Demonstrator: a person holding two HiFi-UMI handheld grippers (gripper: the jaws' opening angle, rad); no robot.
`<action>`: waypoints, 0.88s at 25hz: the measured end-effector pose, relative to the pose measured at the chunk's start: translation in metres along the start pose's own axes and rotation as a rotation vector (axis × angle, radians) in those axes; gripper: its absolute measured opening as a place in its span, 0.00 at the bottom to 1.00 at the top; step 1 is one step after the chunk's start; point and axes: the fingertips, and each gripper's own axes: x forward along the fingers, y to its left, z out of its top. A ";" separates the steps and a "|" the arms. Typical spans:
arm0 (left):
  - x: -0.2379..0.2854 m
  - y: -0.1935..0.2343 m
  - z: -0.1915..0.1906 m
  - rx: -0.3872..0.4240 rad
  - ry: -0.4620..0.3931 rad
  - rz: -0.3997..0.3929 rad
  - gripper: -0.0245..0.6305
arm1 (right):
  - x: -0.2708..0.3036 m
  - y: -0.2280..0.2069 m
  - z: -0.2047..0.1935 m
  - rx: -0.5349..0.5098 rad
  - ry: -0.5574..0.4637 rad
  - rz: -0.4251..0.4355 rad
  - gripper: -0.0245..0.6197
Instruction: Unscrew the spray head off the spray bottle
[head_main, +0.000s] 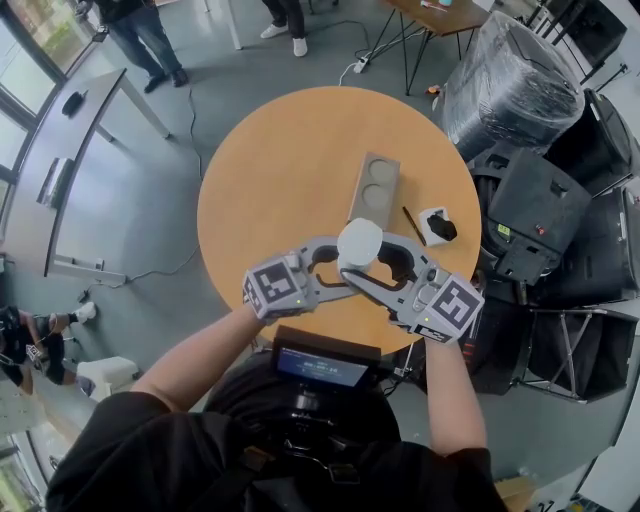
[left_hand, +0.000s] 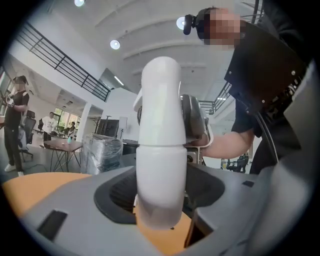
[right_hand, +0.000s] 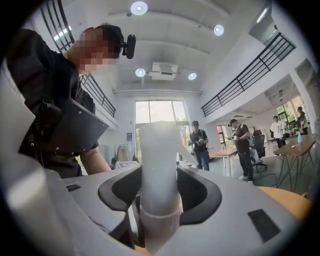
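Note:
A white spray bottle (head_main: 360, 243) stands upright near the front of the round orange table (head_main: 270, 170), between my two grippers. The left gripper (head_main: 338, 272) comes in from the left and is shut on the bottle's lower body (left_hand: 160, 175), with a pad against each side. From the right, the right gripper (head_main: 378, 272) is shut on the upper part, the capped spray head (right_hand: 159, 160), just above a collar (right_hand: 160, 215). In the left gripper view the spray head (left_hand: 160, 100) rises above the left gripper (left_hand: 160, 200), with the right gripper's grey jaw behind it. The bottle's base is hidden.
Behind the bottle lie a grey tray with two round hollows (head_main: 375, 187), a thin dark stick (head_main: 414, 226) and a small white box holding a black item (head_main: 436, 226). A plastic-wrapped bundle (head_main: 510, 80) and black cases (head_main: 540, 210) crowd the right. People stand far off.

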 end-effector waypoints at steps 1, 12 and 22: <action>0.001 0.003 0.000 0.000 0.001 0.018 0.50 | 0.000 -0.003 0.000 0.001 -0.003 -0.026 0.40; -0.001 0.065 -0.016 -0.007 0.087 0.449 0.51 | -0.001 -0.040 -0.002 0.024 -0.064 -0.419 0.50; 0.001 0.073 -0.020 0.027 0.113 0.618 0.51 | 0.005 -0.063 -0.007 0.017 -0.021 -0.643 0.40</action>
